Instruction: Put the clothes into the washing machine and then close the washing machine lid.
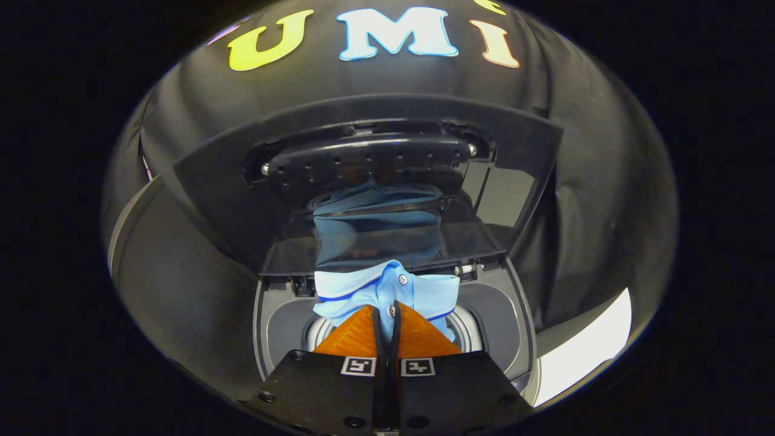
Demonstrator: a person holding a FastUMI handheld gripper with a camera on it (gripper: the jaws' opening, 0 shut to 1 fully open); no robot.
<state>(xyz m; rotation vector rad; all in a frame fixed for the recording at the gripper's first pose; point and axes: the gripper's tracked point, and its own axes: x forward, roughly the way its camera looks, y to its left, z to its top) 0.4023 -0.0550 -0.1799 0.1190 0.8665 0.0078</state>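
My jaws are clenched on the light blue shirt (387, 290), both fingers (357, 336) pressing its placket. The shirt hangs over the round opening of the washing machine (484, 315), below the raised lid (363, 181), which mirrors it.

The light blue shirt (387, 289) has dark blue collar trim; the washing machine (278, 315) looks dark grey.

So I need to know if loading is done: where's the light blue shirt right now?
In the gripper view, the light blue polo shirt hangs pinched in the shut tongs, above the washing machine's drum opening, before the raised lid.
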